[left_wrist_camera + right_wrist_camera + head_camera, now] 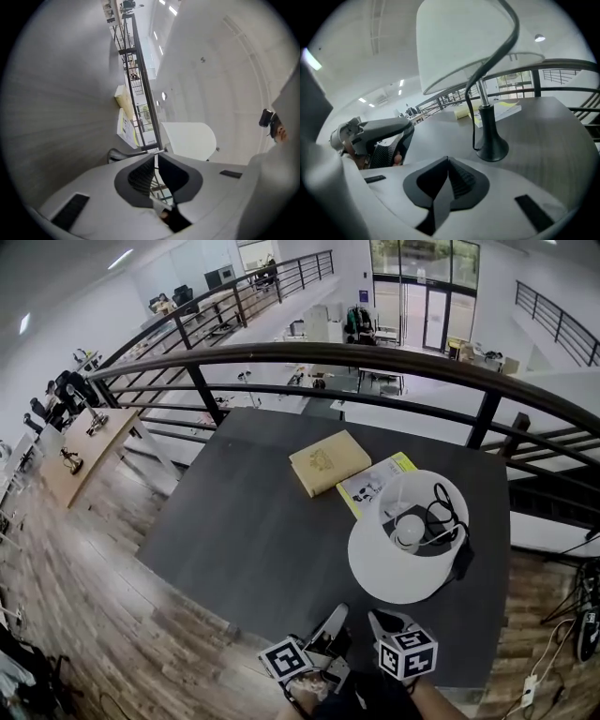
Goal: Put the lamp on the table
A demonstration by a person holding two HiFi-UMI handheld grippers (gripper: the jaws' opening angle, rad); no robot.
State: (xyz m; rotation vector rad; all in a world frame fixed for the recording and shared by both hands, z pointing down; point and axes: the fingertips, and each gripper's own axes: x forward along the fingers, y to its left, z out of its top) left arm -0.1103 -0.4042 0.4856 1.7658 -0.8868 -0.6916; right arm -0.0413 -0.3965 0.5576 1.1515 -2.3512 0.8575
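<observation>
At the near edge of the table (234,549) we see both tools clear of the lamp. The left gripper (156,152) has its jaws brought together on nothing, and the right gripper (448,159) is likewise closed and empty.

Just beyond them the lamp (405,538) stands upright on the table top, close to the right edge and a little back from the near edge, so we judge the placing done.

We would expect it to be light but top-heavy. The shade (459,42) is wide and thin-walled and would likely dent or tilt if squeezed, and the bulb (410,529) inside it is fragile. The slim stem (482,101) looks stiff and smooth, perhaps slippery. We would take hold there, low down just above the flared base (490,149), which probably carries most of the weight. The loose cord (506,40) could snag or drag, so it needs watching.

As to looks, the shade is white, round and wider at the bottom. The stem and base are dark, and the black cord loops over the shade's top rim and runs down beside the stem to the base.

Farther back, near the middle of the table, lies a tan book (328,462) overlapping a yellow-edged booklet (373,484), whose near end runs under the shade. A dark railing (309,356) curves behind the far edge.
</observation>
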